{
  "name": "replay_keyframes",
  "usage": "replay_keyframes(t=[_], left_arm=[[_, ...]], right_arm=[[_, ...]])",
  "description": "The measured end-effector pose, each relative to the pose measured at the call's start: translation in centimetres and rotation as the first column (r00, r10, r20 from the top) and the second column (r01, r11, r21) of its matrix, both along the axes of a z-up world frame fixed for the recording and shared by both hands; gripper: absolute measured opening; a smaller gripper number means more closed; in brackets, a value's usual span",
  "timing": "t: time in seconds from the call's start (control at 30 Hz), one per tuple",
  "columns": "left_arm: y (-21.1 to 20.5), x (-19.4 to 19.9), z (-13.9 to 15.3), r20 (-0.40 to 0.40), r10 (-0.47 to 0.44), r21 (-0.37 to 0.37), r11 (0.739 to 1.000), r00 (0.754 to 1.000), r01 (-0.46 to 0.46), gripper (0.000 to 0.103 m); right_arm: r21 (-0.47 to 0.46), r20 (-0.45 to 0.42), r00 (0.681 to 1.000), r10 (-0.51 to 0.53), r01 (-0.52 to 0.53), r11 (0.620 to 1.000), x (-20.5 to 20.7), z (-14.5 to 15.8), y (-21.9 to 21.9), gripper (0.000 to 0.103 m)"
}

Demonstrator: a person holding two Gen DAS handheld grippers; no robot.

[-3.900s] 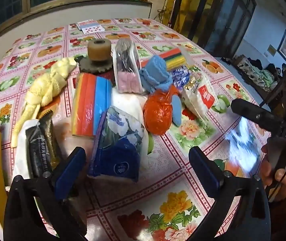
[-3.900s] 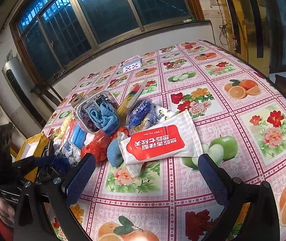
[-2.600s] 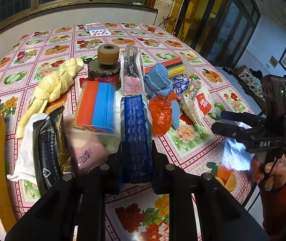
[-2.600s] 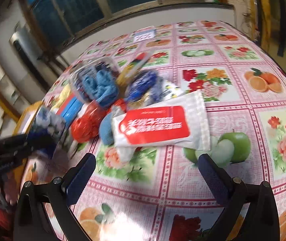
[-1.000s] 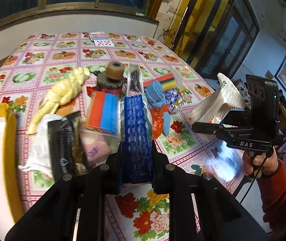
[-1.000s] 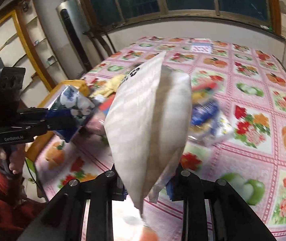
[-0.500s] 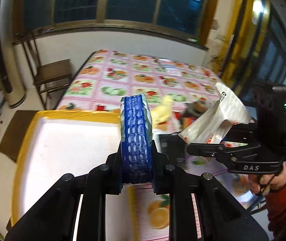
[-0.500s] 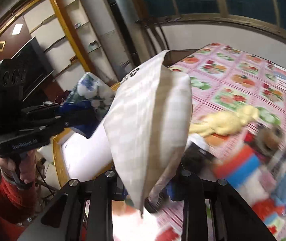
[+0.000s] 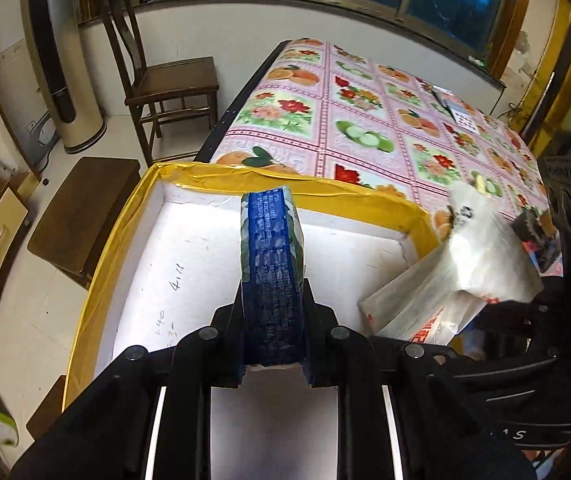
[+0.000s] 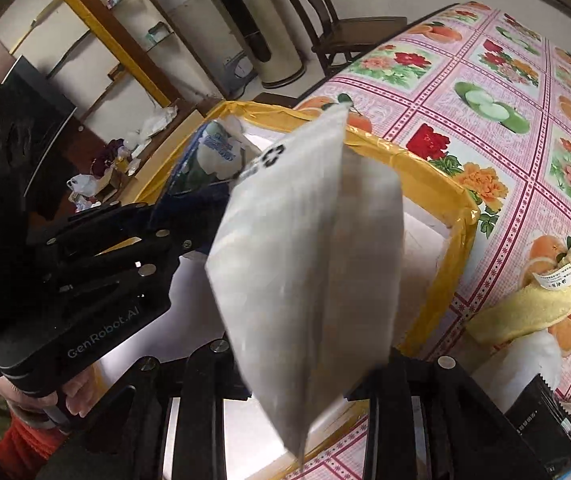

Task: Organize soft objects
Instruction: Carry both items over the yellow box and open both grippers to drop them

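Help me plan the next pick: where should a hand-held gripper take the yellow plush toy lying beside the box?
Probably across its long, narrow middle, from above, jaws spanning its width. The yellow plush toy lies flat on the tablecloth close beside the box wall, so a sideways approach looks cramped.

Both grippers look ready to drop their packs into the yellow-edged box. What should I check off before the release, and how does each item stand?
1. Left gripper shut on the blue tissue pack: ok.
2. Right gripper shut on the white bag: ok.
3. Blue tissue pack over the box: ok.
4. White bag over the box, not the rim: cannot tell.
5. Box floor free of other things: ok where visible.
6. Grippers clear of each other: cannot tell; they are close.
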State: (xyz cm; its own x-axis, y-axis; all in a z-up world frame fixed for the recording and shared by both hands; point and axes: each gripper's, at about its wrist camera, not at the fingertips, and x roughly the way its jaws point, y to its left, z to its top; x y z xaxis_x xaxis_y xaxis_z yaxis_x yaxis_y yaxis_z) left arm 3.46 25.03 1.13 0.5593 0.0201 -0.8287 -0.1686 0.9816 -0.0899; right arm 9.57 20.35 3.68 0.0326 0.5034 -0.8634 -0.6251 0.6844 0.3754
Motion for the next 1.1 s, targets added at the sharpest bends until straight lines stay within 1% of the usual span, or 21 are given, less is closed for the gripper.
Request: replay_keyframes(t=[0.07, 0.1, 0.13, 0.17, 0.2, 0.23, 0.27, 0.37, 0.43, 0.53, 0.57, 0.63, 0.7, 0.8, 0.93, 1.0, 1.1], left_arm=[[0.1, 0.2, -0.2, 0.001, 0.005, 0.009, 1.000, 1.000, -0.005, 0.019], [0.3, 0.3, -0.2, 0.006, 0.014, 0.014, 1.000, 1.000, -0.014, 0.020], [0.5, 0.4, -0.2, 0.009, 0.018, 0.019, 1.000, 1.000, -0.018, 0.025], [0.6, 0.5, -0.1, 0.013, 0.019, 0.022, 1.000, 1.000, -0.019, 0.028], [0.7, 0.5, 0.0, 0.018, 0.023, 0.016, 1.000, 1.000, -0.023, 0.043], [0.9, 0.7, 0.1, 0.022, 0.029, 0.011, 1.000, 0.999, -0.029, 0.058], [1.1, 0.6, 0.4, 0.032, 0.039, 0.010, 0.999, 0.999, -0.040, 0.062], [1.4, 0.4, 0.8, 0.054, 0.057, 0.020, 0.998, 0.997, -0.059, 0.062], [1.7, 0.3, 0.9, 0.051, 0.063, 0.006, 0.998, 0.997, -0.063, 0.062], [1.9, 0.1, 0.8, 0.043, 0.069, 0.000, 0.998, 0.997, -0.069, 0.062], [1.9, 0.0, 0.9, 0.045, 0.071, -0.002, 0.997, 0.996, -0.071, 0.062], [1.9, -0.3, 1.0, 0.051, 0.070, -0.007, 0.998, 0.996, -0.070, 0.062], [1.9, -0.4, 1.1, 0.055, 0.070, -0.007, 0.998, 0.996, -0.070, 0.062], [2.1, -0.4, 1.2, 0.058, 0.073, -0.018, 0.997, 0.996, -0.072, 0.062], [2.1, -0.6, 1.0, 0.056, 0.072, -0.015, 0.997, 0.996, -0.071, 0.062], [2.1, -0.8, 1.0, 0.056, 0.071, -0.019, 0.997, 0.996, -0.070, 0.062], [2.1, -1.2, 1.2, 0.062, 0.067, -0.021, 0.998, 0.996, -0.066, 0.062]], right_arm=[[-0.011, -0.001, 1.000, 0.001, -0.001, 1.000, 0.2, 0.1, 0.3, 0.033], [-0.015, 0.004, 1.000, 0.006, -0.006, 1.000, 0.1, 0.3, 0.8, 0.039], [-0.022, 0.014, 1.000, 0.011, -0.011, 1.000, 0.0, 0.5, 1.0, 0.048], [-0.029, 0.029, 1.000, 0.009, -0.008, 1.000, 0.0, 0.7, 1.2, 0.052], [-0.032, 0.041, 0.999, 0.004, -0.003, 0.999, -0.1, 0.9, 1.3, 0.056], [-0.032, 0.053, 0.999, 0.000, 0.001, 0.999, -0.2, 1.1, 1.3, 0.057], [-0.028, 0.062, 0.998, 0.000, 0.001, 1.000, -0.4, 1.4, 1.2, 0.057], [-0.013, 0.071, 0.997, 0.001, 0.000, 1.000, -0.8, 2.2, 0.8, 0.058], [-0.002, 0.076, 0.997, 0.005, -0.005, 1.000, -0.9, 2.7, 0.7, 0.059], [-0.012, 0.088, 0.996, 0.014, -0.013, 1.000, -1.1, 3.4, 0.9, 0.059], [-0.018, 0.101, 0.995, 0.018, -0.017, 1.000, -1.2, 3.9, 0.9, 0.059], [-0.030, 0.134, 0.991, 0.011, -0.007, 1.000, -1.4, 4.8, 0.7, 0.065], [-0.040, 0.162, 0.987, 0.002, 0.005, 0.999, -1.4, 5.1, 0.6, 0.065], [-0.035, 0.201, 0.979, -0.045, 0.053, 0.998, -0.9, 5.6, 0.1, 0.065], [-0.079, 0.257, 0.963, -0.085, 0.109, 0.991, 0.2, 5.6, -0.4, 0.065], [-0.084, 0.292, 0.949, -0.119, 0.150, 0.985, 1.0, 5.6, -0.8, 0.065], [-0.054, 0.341, 0.923, -0.181, 0.211, 0.976, 2.3, 6.0, -1.7, 0.065]])
